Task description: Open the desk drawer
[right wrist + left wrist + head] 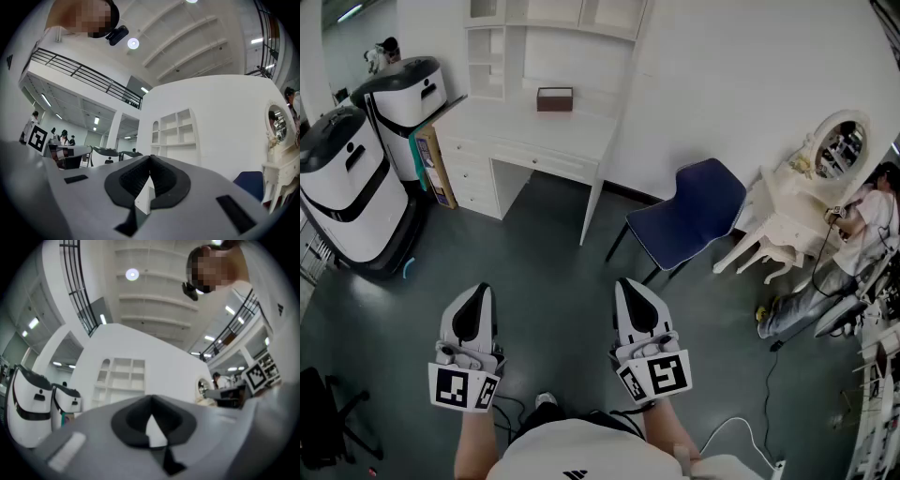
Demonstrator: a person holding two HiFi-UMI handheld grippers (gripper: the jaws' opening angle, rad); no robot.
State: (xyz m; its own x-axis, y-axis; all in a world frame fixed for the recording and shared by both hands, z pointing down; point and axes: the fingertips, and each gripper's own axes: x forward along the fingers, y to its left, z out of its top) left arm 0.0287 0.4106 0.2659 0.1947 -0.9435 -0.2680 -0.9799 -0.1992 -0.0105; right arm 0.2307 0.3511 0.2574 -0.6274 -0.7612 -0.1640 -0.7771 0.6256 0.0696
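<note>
Nothing of the task looks done: the white wooden desk [546, 122] stands well apart across the dark grey floor [553, 253], and its shallow white drawer [546, 162] under the tabletop is shut. Both the left tool [478, 292] and the right tool [628, 284] have their jaws together on nothing, so the approach, grip and pull all remain.

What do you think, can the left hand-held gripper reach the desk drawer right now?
Probably not yet. The left hand-held gripper hangs near the person, and the drawer sits far off across the floor. Nothing blocks the path; walking closer should do.
</note>
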